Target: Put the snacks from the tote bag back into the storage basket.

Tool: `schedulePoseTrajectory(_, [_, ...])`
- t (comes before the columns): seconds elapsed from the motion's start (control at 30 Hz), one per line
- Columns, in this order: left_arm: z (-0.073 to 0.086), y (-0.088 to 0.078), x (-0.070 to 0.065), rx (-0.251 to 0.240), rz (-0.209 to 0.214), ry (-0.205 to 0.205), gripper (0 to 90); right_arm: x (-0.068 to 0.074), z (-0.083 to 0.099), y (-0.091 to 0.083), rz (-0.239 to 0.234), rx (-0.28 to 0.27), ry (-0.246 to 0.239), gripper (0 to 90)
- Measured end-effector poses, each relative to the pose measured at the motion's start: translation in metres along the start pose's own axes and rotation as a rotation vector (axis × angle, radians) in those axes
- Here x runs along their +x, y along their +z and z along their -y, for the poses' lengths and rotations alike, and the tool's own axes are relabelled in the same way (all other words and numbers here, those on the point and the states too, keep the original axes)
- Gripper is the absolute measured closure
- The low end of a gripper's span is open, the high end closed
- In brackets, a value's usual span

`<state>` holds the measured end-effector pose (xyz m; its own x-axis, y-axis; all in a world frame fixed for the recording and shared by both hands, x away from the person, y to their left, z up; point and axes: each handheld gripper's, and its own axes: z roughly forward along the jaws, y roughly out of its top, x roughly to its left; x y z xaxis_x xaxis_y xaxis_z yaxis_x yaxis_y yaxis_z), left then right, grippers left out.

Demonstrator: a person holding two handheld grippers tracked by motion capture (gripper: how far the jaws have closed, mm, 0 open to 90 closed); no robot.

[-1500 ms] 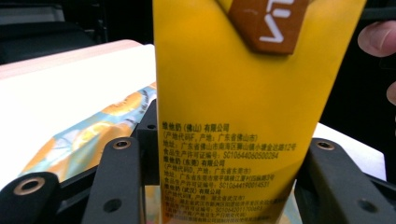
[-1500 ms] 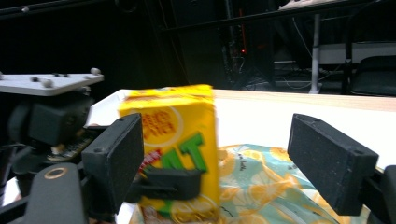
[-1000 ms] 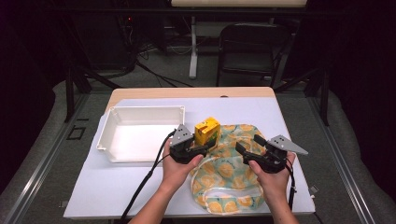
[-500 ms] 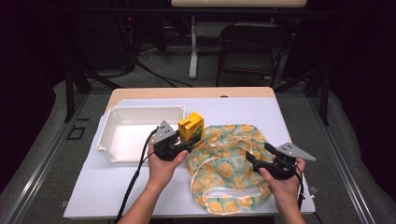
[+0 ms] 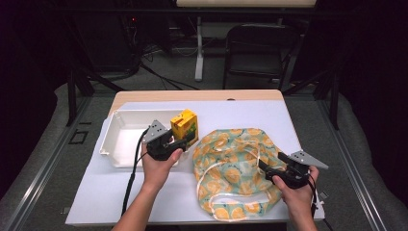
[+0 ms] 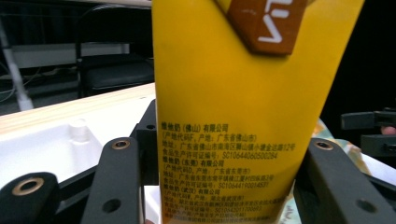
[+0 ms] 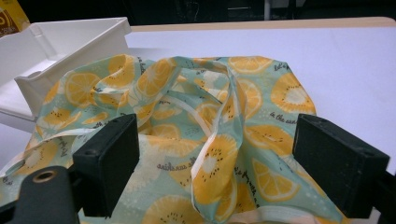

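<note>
The left gripper (image 5: 180, 143) was clamped on a small yellow cardboard drink carton (image 5: 185, 126), its jaws pressed against the carton's two sides; the carton stood upright in the air just above the right edge of the shallow white plastic tray (image 5: 115, 142). The right gripper (image 5: 265, 169) held nothing, its jaws spread wide over the right part of the crumpled pale green cloth bag printed with orange slices (image 5: 231, 166), which lay on the white table (image 5: 298, 120) right of the tray

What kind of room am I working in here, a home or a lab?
Most likely a lab or recording studio: a white-covered table stands in dark surroundings, loose cables run across the floor behind it, and a black chair stands at the back.
</note>
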<state>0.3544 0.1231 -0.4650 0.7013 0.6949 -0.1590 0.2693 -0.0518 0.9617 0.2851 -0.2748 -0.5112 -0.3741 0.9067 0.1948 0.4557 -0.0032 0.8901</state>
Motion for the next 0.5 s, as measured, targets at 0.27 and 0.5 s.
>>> schedulePoseTrajectory(0.27, [0.003, -0.003, 0.015, -0.014, -0.048, -0.013, 51.8, 0.004, 0.001, 0.003, 0.001, 0.013, -0.008, 14.9])
schedulePoseTrajectory(0.5, [0.011, -0.003, 0.027, -0.004, -0.085, -0.043, 51.8, 0.004, 0.002, 0.004, 0.000, 0.024, -0.012, 14.9])
